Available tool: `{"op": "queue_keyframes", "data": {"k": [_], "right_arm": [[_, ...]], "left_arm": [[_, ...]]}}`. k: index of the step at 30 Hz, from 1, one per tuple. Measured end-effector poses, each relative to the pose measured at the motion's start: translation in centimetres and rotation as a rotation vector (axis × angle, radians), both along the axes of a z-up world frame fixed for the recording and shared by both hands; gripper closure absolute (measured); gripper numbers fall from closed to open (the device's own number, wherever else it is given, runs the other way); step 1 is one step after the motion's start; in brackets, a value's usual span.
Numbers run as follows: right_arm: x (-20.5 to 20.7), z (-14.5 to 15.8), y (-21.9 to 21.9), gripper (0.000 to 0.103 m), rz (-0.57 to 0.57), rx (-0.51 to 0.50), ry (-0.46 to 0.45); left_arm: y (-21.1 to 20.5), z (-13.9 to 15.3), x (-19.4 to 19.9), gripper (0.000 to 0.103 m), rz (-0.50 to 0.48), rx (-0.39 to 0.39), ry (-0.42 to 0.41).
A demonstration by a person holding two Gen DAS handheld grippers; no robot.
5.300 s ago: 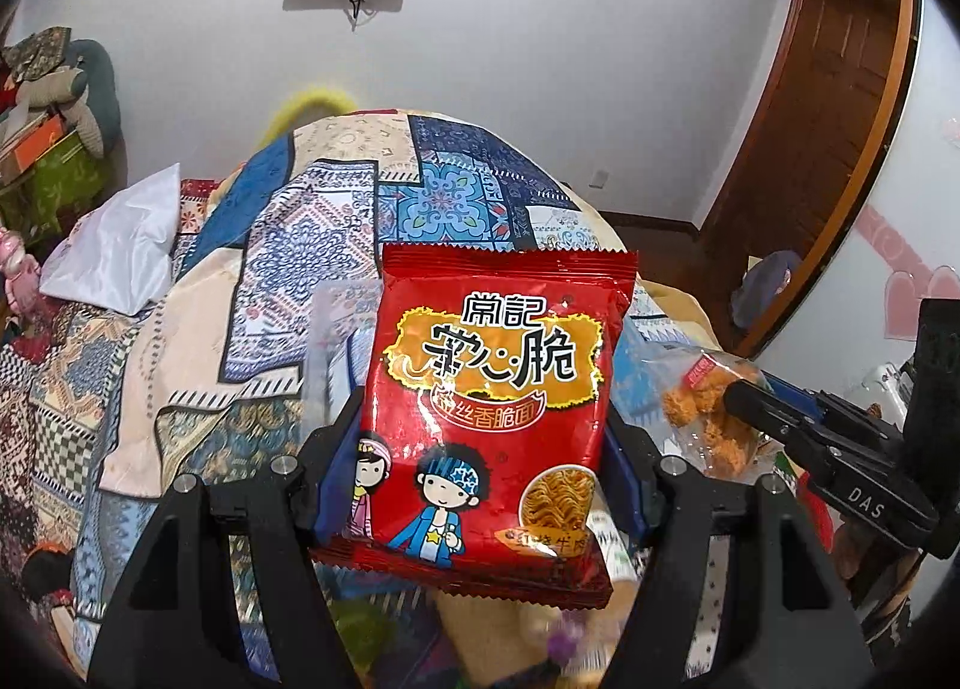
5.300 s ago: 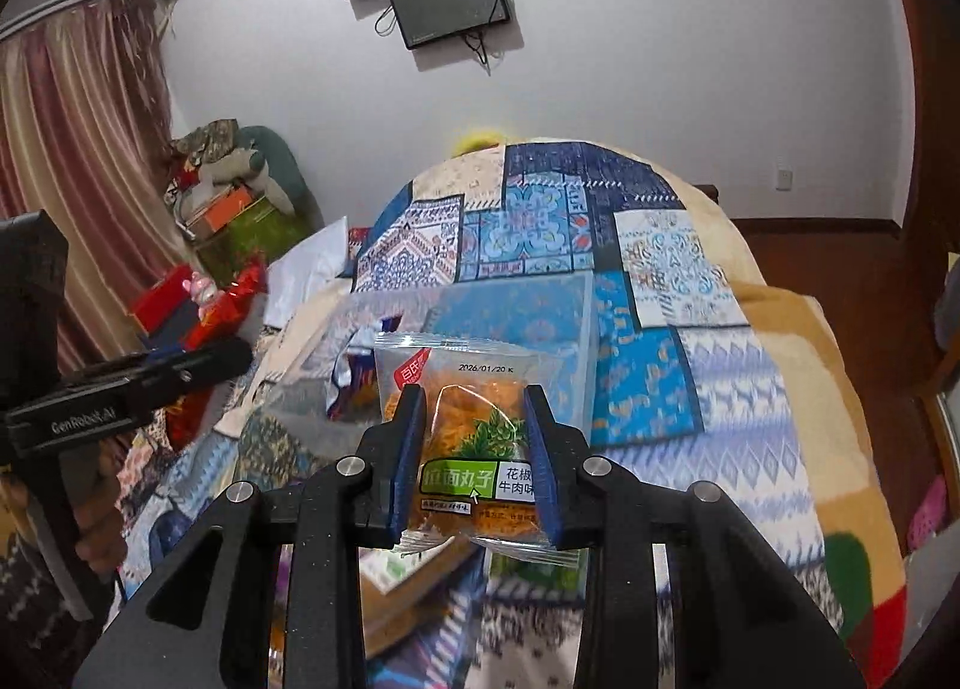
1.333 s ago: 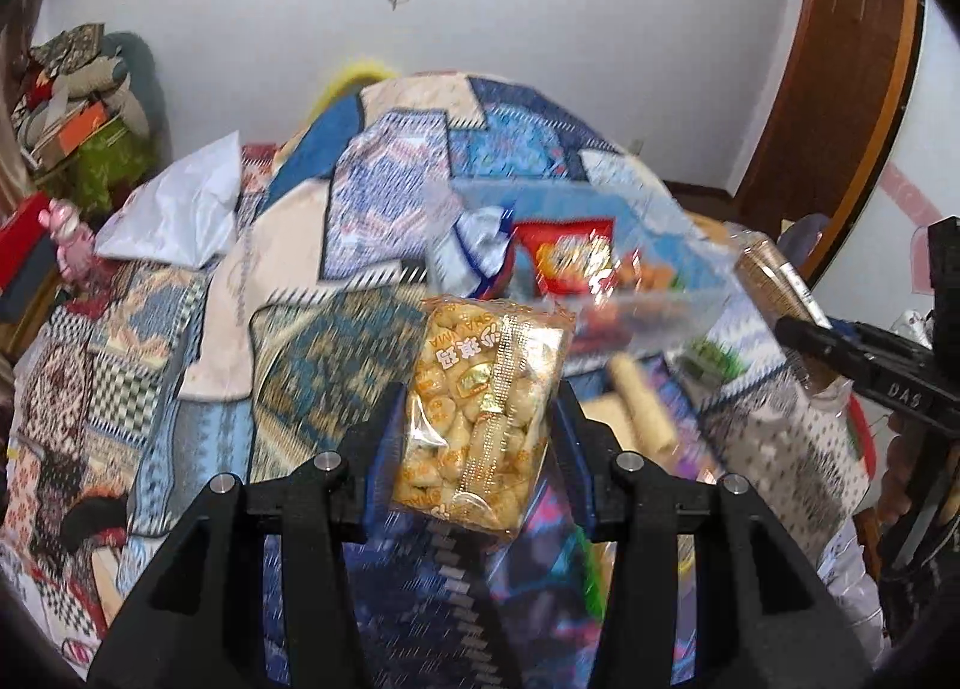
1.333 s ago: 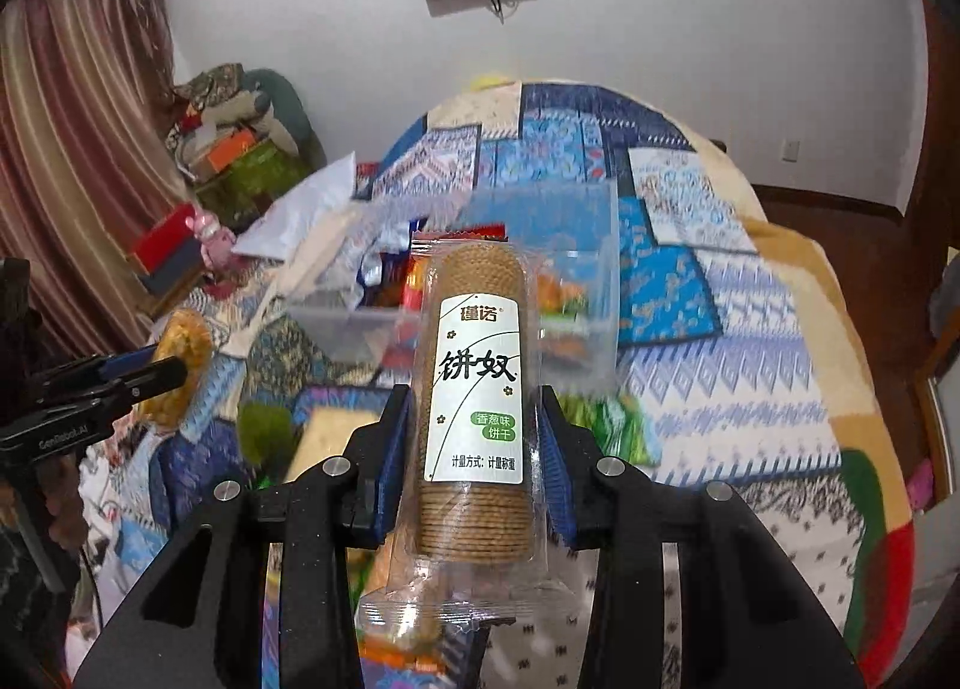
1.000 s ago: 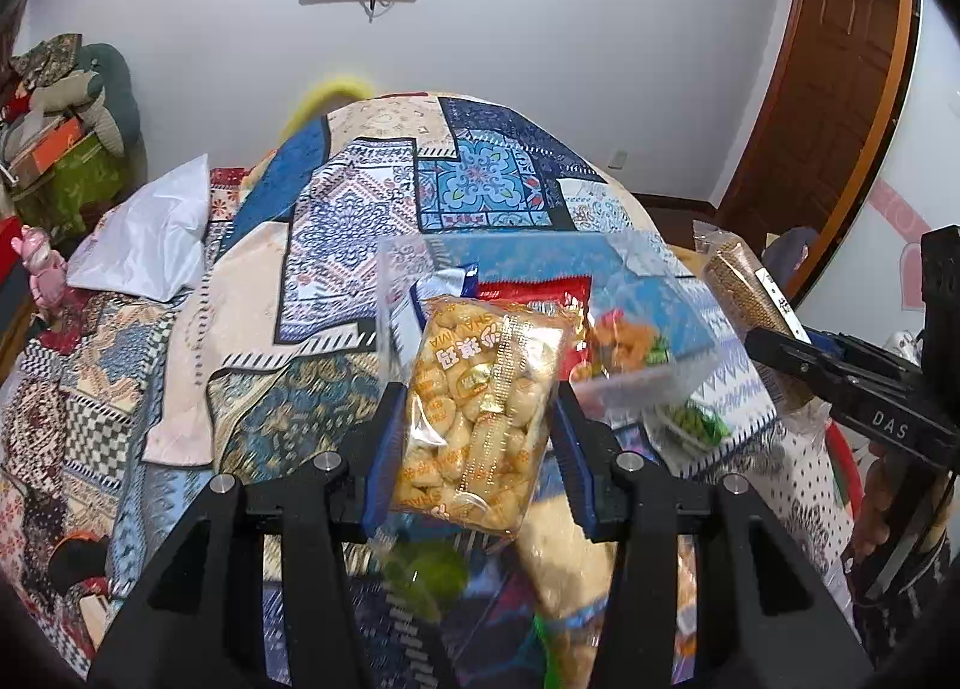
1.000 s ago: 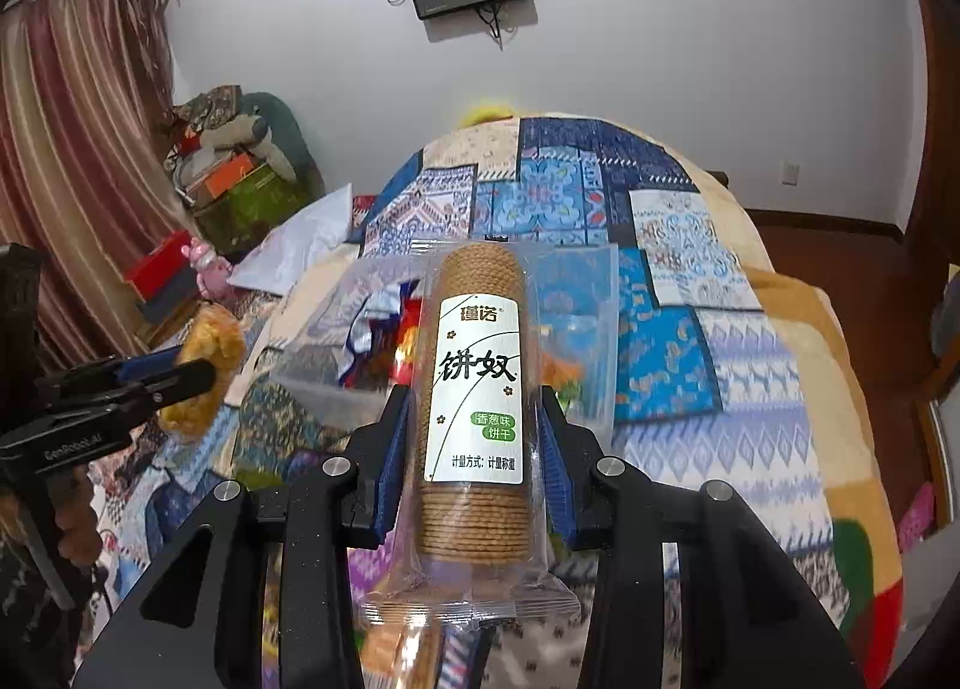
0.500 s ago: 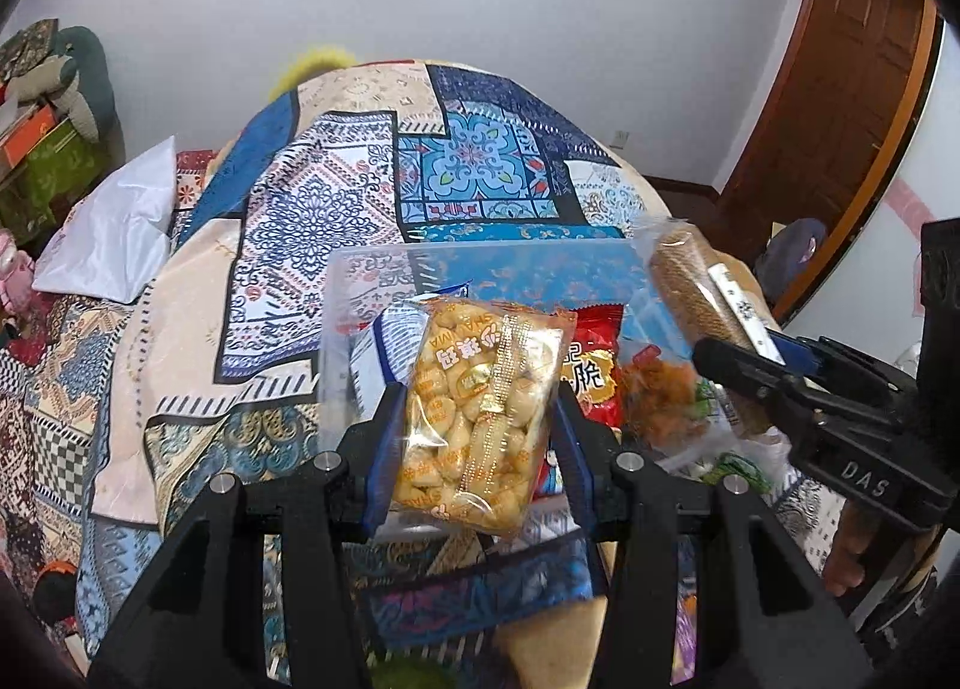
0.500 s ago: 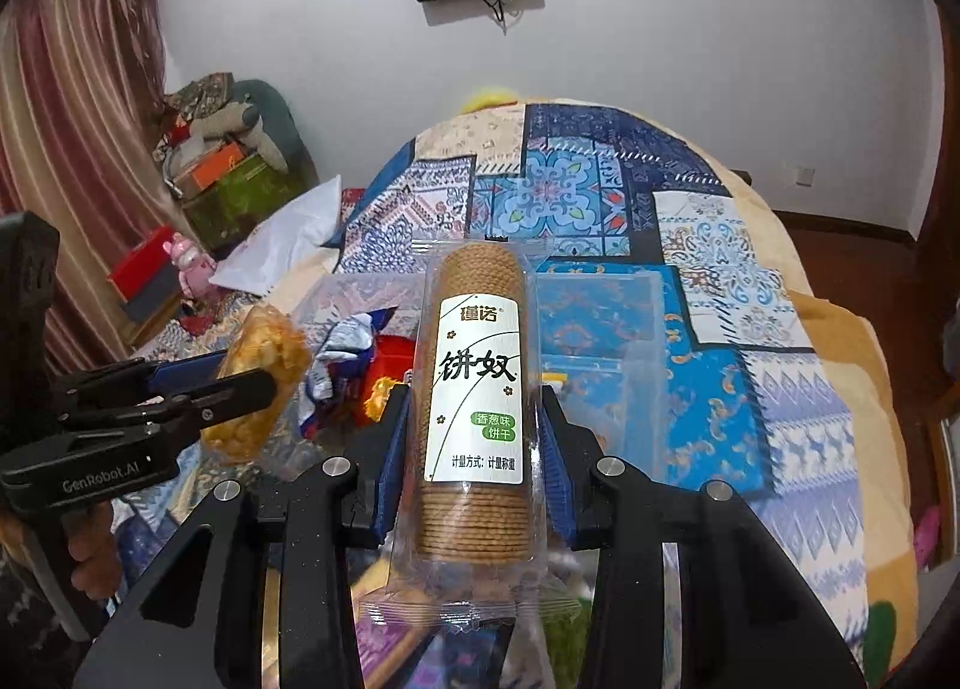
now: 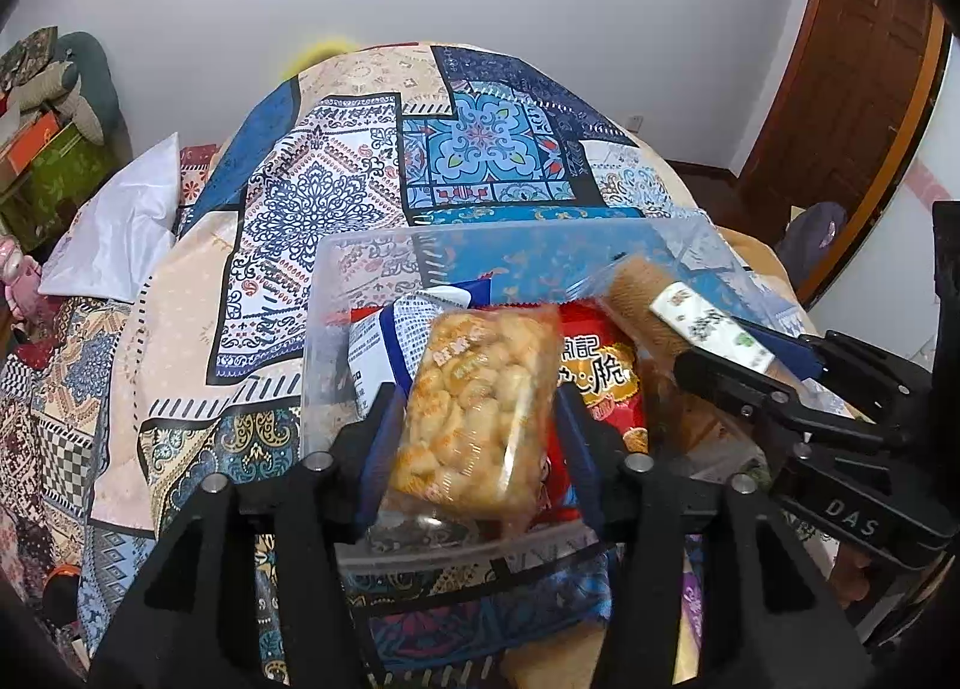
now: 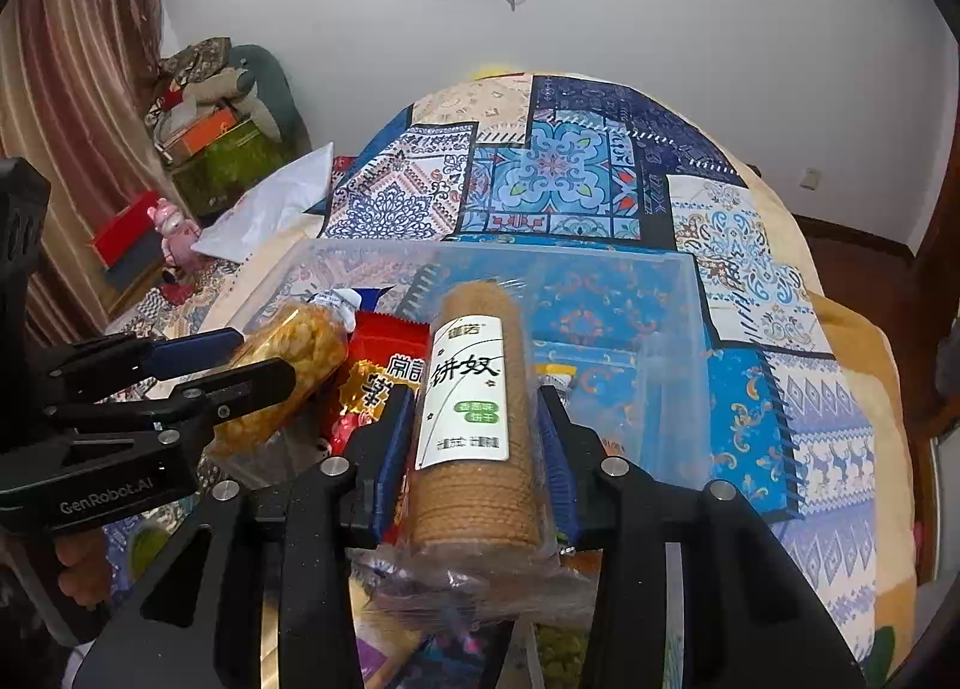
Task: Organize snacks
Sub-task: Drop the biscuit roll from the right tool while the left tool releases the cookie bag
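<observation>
- Since the earlier frames both grippers have advanced over the clear bin (image 9: 336, 293), which now fills the centre of each view.
- Left gripper (image 9: 477, 419): jaws spread, blue pads standing apart from the puff bag (image 9: 474, 407), which blurs between them above the bin.
- Right gripper (image 10: 474, 437): jaws pinch the biscuit roll (image 10: 474, 389), held over the bin's near edge.
- Inside the bin: red noodle pack (image 9: 600, 377) and blue-white packet (image 9: 390, 341).
- Bin rests on the patterned quilt (image 10: 570, 167).
</observation>
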State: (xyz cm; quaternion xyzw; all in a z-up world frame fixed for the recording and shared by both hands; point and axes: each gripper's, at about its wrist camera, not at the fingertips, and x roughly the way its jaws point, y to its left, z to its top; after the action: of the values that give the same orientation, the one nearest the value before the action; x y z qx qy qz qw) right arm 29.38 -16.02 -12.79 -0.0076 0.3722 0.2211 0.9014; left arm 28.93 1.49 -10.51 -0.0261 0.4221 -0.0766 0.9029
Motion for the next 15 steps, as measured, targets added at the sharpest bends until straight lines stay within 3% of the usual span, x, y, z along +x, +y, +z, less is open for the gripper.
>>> {"op": "queue_keyframes", "data": {"k": [4,10,15], "right_arm": [[-0.8,1.1,-0.7,0.056,-0.001,0.014,-0.009],[-2.8,2.9,-2.3,0.055,-0.020,0.013,-0.046],[-4.6,3.3,-4.0,0.047,-0.047,0.003,-0.052]], "left_arm": [[0.1,1.2,-1.2,0.041,0.000,-0.012,-0.018],[0.9,2.9,-3.8,0.040,0.002,0.002,-0.034],[2.4,3.1,-6.6,0.035,0.024,0.022,-0.020]]}}
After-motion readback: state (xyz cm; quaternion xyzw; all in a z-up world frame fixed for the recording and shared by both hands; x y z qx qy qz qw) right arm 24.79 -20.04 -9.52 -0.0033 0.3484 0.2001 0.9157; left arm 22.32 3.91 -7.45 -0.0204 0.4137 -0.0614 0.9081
